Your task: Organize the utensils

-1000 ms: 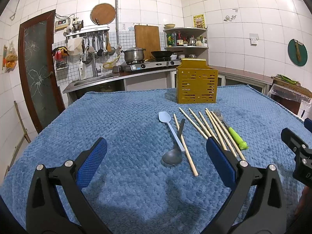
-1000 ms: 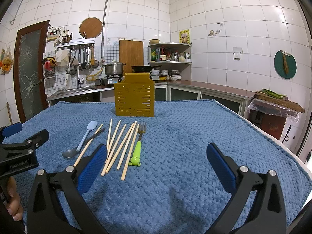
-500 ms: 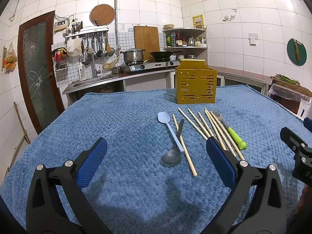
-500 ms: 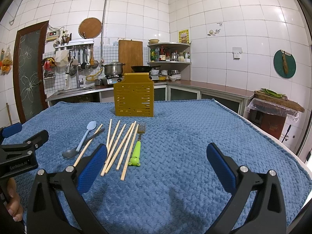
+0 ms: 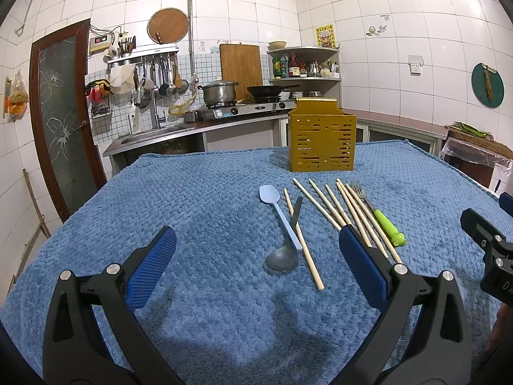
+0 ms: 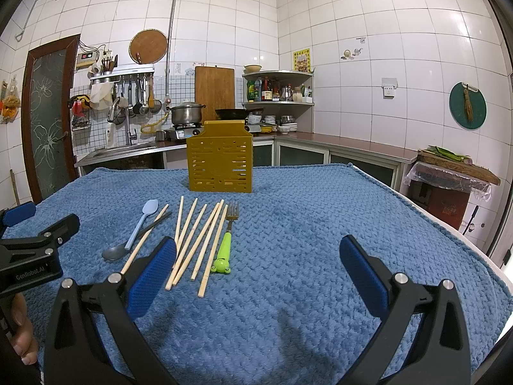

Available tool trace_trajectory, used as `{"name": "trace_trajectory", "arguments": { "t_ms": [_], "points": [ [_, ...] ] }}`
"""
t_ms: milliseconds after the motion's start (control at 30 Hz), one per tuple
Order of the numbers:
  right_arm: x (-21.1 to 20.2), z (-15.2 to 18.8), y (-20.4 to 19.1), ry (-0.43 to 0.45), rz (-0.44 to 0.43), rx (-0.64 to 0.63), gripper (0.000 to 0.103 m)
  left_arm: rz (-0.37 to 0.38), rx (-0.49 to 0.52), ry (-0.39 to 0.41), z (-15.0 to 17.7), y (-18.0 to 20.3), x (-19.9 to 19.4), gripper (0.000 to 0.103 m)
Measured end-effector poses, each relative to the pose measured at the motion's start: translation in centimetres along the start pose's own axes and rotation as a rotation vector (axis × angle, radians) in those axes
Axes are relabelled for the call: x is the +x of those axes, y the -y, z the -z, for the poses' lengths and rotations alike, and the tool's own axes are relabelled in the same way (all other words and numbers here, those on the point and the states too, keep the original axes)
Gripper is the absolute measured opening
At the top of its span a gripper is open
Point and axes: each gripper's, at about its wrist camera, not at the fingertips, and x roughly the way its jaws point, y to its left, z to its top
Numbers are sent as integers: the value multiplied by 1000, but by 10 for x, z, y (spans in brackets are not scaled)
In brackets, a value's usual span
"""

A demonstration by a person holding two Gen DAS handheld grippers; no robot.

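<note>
A yellow slotted utensil holder (image 5: pixel 322 139) (image 6: pixel 220 157) stands upright at the far side of the blue cloth. In front of it lie a light blue spoon (image 5: pixel 279 211) (image 6: pixel 141 223), a dark metal spoon (image 5: pixel 285 246) (image 6: pixel 128 243), several wooden chopsticks (image 5: pixel 349 213) (image 6: pixel 195 240) and a fork with a green frog handle (image 5: pixel 383 221) (image 6: pixel 224 247). My left gripper (image 5: pixel 256 260) hovers open just short of the spoons. Right of the chopsticks, my right gripper (image 6: pixel 256 266) is open with nothing between its fingers.
A blue fleece cloth (image 5: pixel 192 211) (image 6: pixel 320 224) covers the table; its right edge drops off (image 6: pixel 449 227). Behind are a sink and stove counter (image 5: pixel 198 122) and a door (image 5: pixel 61 128). A hand (image 6: pixel 22 337) holds the left gripper's body at the right wrist view's left edge.
</note>
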Motion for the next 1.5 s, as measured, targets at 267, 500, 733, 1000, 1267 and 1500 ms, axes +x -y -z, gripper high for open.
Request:
{"name": "trace_trajectory", "arguments": {
  "t_ms": [267, 500, 733, 1000, 1267, 1500],
  "points": [
    [-1, 0, -1, 1, 0, 0, 99, 0, 0, 0, 0, 0, 0, 98],
    [2, 0, -2, -1, -2, -1, 99, 0, 1, 1, 0, 0, 0, 98],
    [-1, 1, 0, 0, 1, 1, 99, 1, 1, 1, 0, 1, 0, 98],
    [1, -1, 1, -1, 0, 0, 99, -1, 1, 1, 0, 1, -1, 98],
    [1, 0, 2, 0, -1, 3, 99, 0, 0, 2, 0, 1, -1, 98],
    [0, -5, 4, 0, -4, -4, 99, 2, -7, -8, -2, 1, -2, 98]
  ]
}}
